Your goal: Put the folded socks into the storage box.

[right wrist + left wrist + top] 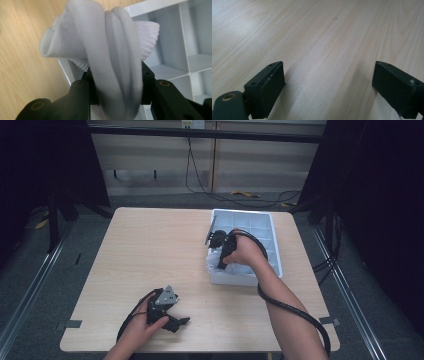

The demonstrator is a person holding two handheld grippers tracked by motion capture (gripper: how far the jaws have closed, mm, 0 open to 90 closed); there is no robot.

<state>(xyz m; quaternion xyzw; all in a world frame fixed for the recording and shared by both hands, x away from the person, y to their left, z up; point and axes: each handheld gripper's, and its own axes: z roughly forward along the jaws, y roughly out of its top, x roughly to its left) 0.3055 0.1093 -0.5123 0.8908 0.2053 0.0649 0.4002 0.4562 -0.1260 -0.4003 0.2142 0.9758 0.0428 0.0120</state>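
Sock point(110, 47): white, rolled, pinched between the right gripper point(116, 82) jaws, bulging above them, hanging over the near-left corner of the divided tray point(175, 37).
Handling: soft, light, squashy; likely best gripped mid-roll, as now.
Left gripper point(328, 82): released, jaws wide, bare table point(317, 37) beneath.

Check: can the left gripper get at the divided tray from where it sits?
Probably yes: bare table lies between the left gripper and the divided tray. But the right gripper, shut on a white sock, occupies its near-left corner.
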